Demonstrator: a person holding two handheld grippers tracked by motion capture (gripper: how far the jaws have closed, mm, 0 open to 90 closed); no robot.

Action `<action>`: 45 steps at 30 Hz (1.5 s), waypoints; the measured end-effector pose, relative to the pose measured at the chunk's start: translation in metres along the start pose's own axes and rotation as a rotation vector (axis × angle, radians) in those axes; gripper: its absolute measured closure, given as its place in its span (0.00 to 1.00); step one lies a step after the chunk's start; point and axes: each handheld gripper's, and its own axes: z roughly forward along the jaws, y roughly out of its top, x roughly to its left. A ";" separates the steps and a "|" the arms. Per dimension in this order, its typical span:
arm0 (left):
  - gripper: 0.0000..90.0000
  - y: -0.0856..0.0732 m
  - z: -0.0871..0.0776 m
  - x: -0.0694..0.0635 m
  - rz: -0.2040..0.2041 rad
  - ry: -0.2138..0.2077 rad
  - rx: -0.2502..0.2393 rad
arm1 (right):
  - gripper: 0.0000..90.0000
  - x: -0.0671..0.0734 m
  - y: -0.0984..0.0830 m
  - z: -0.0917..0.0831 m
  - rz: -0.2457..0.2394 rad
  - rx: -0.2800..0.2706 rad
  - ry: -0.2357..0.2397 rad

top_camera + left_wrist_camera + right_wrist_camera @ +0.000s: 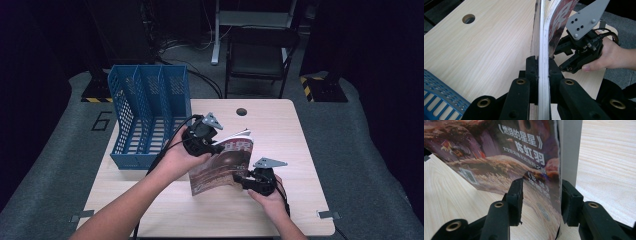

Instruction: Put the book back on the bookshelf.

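Observation:
A magazine point(222, 165) with a brown and red cover stands on edge, tilted over the middle of the wooden table point(295, 150). My left gripper point(219, 148) is shut on its upper left edge; in the left gripper view the pads point(532, 66) press both sides of the pages point(543, 47). At the lower right corner my right gripper point(238, 176) is open. In the right gripper view the cover point(524, 155) runs down between the jaws, close to the right pad point(569, 195) and apart from the left one. The left gripper view also shows the right gripper point(557, 51) beyond the magazine.
A blue mesh file rack point(150, 112) with three slots stands at the table's back left, its corner point(439, 97) beside my left gripper. A cable hole point(242, 111) sits near the far edge. A dark chair point(260, 55) stands behind the table.

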 end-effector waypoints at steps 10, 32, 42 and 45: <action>0.93 0.005 -0.007 0.001 0.010 -0.014 0.013 | 0.60 -0.001 0.000 0.000 -0.007 -0.009 0.006; 0.93 0.016 -0.050 0.009 -0.004 0.018 -0.010 | 0.56 -0.003 -0.001 0.000 0.005 -0.003 -0.014; 0.93 0.021 -0.071 0.016 -0.018 0.042 -0.016 | 0.56 -0.004 -0.001 -0.001 -0.001 -0.003 -0.004; 0.93 0.021 -0.077 0.020 -0.022 0.054 -0.018 | 0.56 -0.004 -0.001 -0.001 0.001 -0.002 -0.016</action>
